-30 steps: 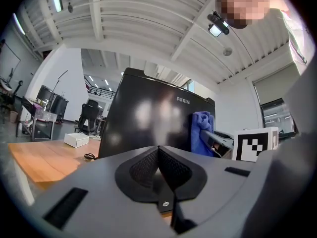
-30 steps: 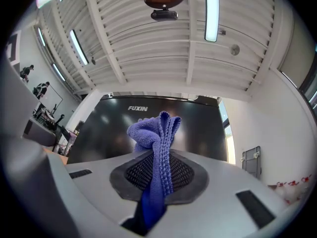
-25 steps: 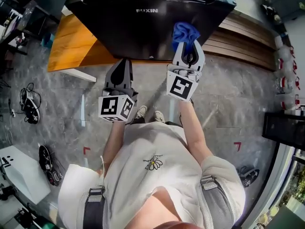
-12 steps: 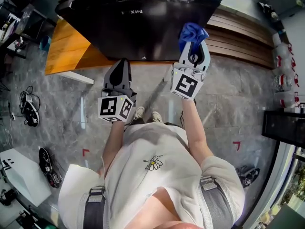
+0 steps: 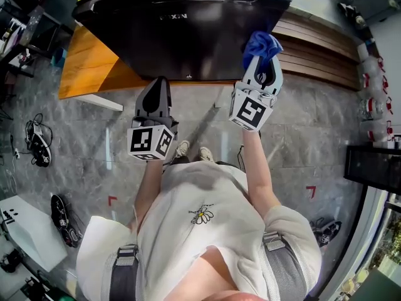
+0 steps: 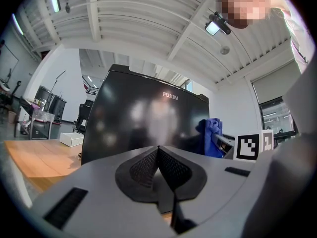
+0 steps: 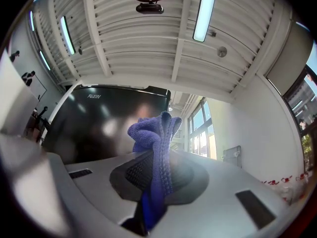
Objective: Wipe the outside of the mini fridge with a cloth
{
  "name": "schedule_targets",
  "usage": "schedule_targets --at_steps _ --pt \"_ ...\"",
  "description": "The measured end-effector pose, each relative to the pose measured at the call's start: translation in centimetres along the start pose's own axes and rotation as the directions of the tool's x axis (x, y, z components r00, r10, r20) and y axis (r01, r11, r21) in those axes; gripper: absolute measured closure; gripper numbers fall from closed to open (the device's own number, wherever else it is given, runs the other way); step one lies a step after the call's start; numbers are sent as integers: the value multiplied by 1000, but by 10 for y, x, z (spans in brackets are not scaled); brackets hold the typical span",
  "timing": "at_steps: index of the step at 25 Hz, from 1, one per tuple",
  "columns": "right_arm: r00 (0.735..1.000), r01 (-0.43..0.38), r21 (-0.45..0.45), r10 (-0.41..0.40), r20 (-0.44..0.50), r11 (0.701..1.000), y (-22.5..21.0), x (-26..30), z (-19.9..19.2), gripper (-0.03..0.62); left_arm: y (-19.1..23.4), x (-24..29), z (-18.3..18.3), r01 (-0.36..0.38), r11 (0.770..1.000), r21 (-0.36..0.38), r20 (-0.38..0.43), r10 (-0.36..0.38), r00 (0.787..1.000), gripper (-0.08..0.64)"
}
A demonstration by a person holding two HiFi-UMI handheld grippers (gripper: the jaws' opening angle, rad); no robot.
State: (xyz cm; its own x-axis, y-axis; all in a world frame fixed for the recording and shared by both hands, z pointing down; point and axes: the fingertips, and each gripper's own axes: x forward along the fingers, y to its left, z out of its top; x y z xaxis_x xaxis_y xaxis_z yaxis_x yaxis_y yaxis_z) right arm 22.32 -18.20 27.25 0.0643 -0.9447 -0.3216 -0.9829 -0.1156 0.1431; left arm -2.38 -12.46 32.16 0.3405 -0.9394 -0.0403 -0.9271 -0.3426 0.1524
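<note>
By the right edge of the black fridge (image 5: 188, 36) sits the blue cloth (image 5: 262, 44), bunched and pinched tight between the right gripper's (image 5: 260, 60) jaws. To its left, the left gripper (image 5: 159, 83) points at the fridge front, jaws pressed together on nothing. Wooden table (image 5: 88, 68) lies under the fridge

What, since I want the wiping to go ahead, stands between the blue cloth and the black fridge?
Nothing visible does. The right gripper is shut on the cloth, which is up by the fridge front, near its right edge. The left gripper, shut and empty, is lower and off to the side.
</note>
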Motion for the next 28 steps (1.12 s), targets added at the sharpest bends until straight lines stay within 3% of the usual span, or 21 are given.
schedule_targets --at_steps 8,15,22,28 --pt "1000 25 -2 -25 -16 1000 -6 -5 -1 529 15 -8 0 -17 1000 -7 1 17 1000 555" --pt "1000 9 47 -9 19 999 17 -30 20 529 38 -21 0 -34 999 -17 -5 34 999 555" --pt "989 -149 80 148 18 986 109 -46 29 529 78 -37 3 -57 998 -15 -15 57 998 555" --pt "963 -265 155 252 95 952 203 -40 54 529 123 -56 16 -103 995 6 -2 103 995 555"
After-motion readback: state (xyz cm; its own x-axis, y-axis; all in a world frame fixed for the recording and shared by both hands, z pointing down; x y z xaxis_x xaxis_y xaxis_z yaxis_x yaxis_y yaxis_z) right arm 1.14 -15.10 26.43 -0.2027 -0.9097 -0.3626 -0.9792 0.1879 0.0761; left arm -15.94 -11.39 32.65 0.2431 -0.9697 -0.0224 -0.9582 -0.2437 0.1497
